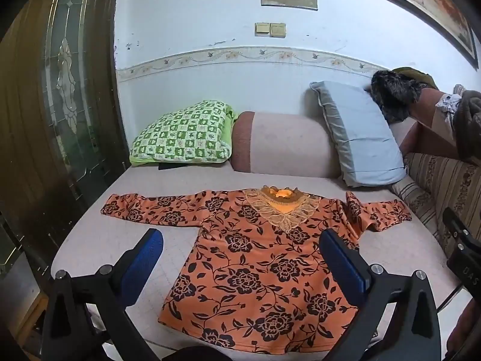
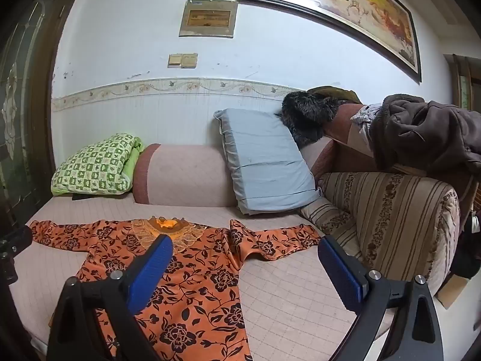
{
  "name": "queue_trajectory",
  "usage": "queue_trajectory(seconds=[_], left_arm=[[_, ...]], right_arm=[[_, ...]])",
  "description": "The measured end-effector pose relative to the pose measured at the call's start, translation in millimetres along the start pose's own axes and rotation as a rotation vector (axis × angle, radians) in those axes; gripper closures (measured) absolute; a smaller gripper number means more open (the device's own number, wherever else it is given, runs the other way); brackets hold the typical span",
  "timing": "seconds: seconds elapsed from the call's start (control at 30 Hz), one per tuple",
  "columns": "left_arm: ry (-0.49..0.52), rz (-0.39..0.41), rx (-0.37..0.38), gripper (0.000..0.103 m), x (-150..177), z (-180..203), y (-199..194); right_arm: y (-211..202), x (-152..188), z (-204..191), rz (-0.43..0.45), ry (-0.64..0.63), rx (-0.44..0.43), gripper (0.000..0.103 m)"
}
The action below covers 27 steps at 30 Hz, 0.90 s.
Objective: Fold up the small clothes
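The orange flowered shirt point(image 1: 264, 264) lies flat on the pink sofa seat point(image 1: 399, 249), front side up, collar toward the cushions. Its far sleeve on the right is folded over itself, so part of it is hidden. The hem is cut off by the lower edge in both views. The left tool point(image 1: 240, 258) and the right tool point(image 2: 245, 270) are both spread wide above the shirt, pinching nothing.
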<state>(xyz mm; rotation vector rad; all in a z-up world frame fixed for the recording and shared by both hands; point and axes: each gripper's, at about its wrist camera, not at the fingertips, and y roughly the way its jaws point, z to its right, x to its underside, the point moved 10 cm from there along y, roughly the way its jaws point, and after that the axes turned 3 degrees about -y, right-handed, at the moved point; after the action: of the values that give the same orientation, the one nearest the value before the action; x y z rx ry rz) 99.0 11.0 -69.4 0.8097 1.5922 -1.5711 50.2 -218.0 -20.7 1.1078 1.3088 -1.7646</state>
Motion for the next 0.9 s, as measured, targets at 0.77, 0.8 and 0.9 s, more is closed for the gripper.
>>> queue_trajectory(seconds=[0.77, 0.8, 0.9], left_arm=[[0.012, 0.029, -0.073, 0.000, -10, -6, -2], [0.012, 0.029, -0.075, 0.000, -10, -6, -2], [0.009, 0.029, -0.074, 0.000, -11, -7, -1]], right_arm=[[9, -3, -9, -0.002, -0.010, -0.032, 0.004], [10, -2, -9, -0.002, -0.011, -0.033, 0.004], [10, -3, -9, 0.000, -0.011, -0.036, 0.004]])
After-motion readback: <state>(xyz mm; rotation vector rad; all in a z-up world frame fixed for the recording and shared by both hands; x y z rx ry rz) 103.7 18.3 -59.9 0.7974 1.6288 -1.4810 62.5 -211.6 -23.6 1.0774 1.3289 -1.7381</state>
